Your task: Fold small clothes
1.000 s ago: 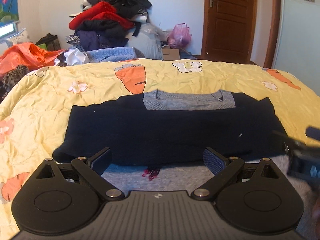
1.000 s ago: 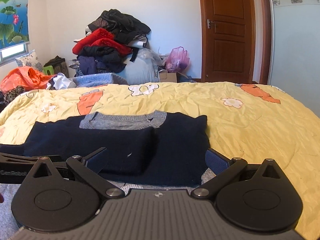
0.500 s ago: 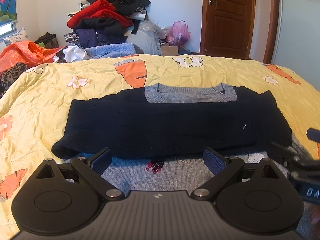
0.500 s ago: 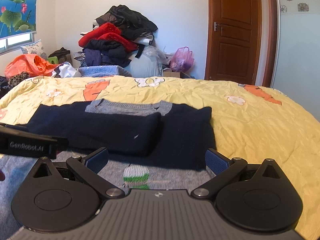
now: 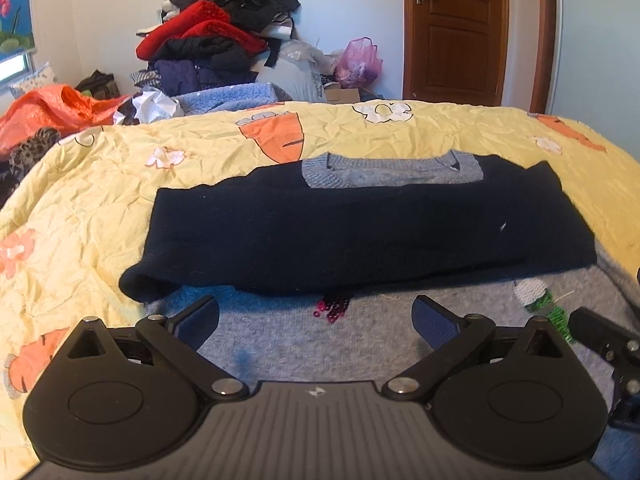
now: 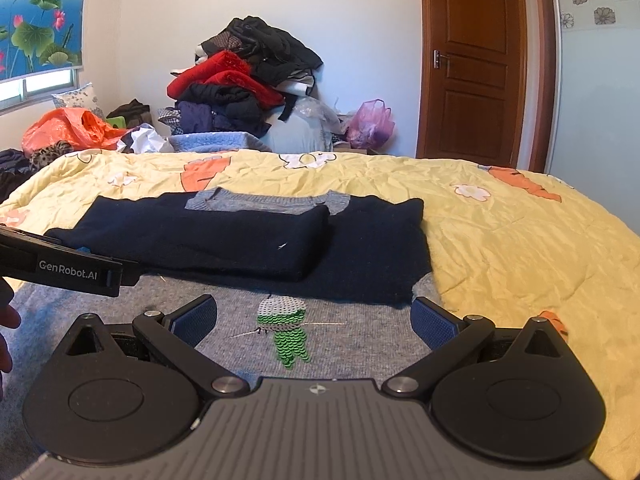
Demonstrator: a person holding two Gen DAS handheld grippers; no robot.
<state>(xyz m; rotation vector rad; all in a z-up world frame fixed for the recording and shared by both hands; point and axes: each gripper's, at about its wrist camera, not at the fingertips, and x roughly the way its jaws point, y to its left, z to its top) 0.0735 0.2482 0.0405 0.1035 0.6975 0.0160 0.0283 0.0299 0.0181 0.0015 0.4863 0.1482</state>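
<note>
Sweater (image 5: 360,232): lying on the yellow bedspread (image 6: 520,240), sleeves folded in.
Left gripper (image 5: 316,320): hovering over sweater hem, fingers apart.
Right gripper (image 6: 314,320): hovering over sweater hem, fingers apart.

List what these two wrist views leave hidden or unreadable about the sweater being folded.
- Sweater bottom hem: cut off in both views by the gripper bodies.
- Its chest: covered by the folded navy sleeves.
- Purple sequin motif, left view: half under the sleeve, too small to identify.
- Left gripper, right view: fingers cut off by the left edge.

sweater (image 5: 360,232) on bedspread (image 5: 100,200), clothes pile (image 5: 216,40) behind bed
</note>
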